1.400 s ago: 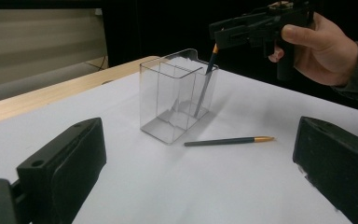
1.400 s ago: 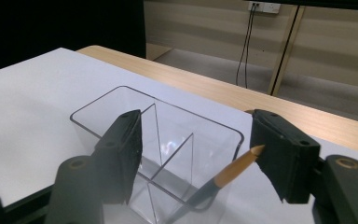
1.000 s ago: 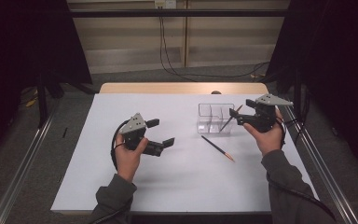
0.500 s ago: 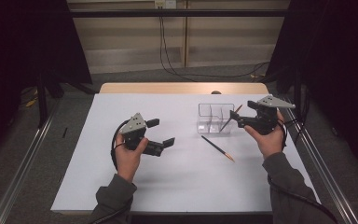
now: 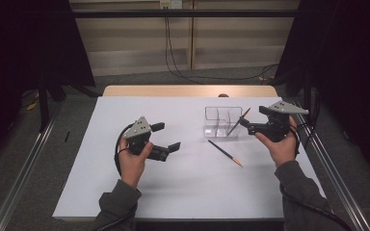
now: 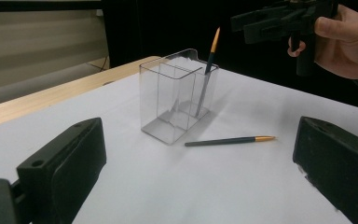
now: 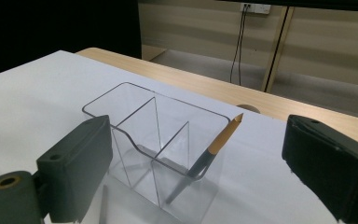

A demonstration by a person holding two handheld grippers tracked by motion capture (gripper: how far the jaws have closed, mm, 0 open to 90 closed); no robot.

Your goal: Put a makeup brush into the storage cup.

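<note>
A clear plastic holder [image 5: 218, 123] with several compartments stands on the white table sheet [image 5: 125, 192]. A dark pencil with an orange tip [image 5: 238, 121] leans in its right compartment. A second pencil [image 5: 225, 152] lies flat on the sheet just in front of the holder. My right gripper [image 5: 246, 124] hovers right of the holder. Its jaws have just been opening, and the leaning pencil [image 7: 214, 147] stands free ahead of them, touched by neither pad. My left gripper [image 5: 169, 135] is held open above the sheet, well left of the holder [image 6: 175, 95], with nothing in it.
The sheet covers a wooden table whose far edge [image 5: 188, 90] shows behind the holder. Metal rails [image 5: 24, 163] run along both sides. Cables [image 5: 173, 53] hang at the back wall. Bare sheet lies between the two hands and toward the near edge.
The right gripper has drawn back slightly to the right, away from the pencil leaning in the holder. The left hand and the lying pencil have not moved.
</note>
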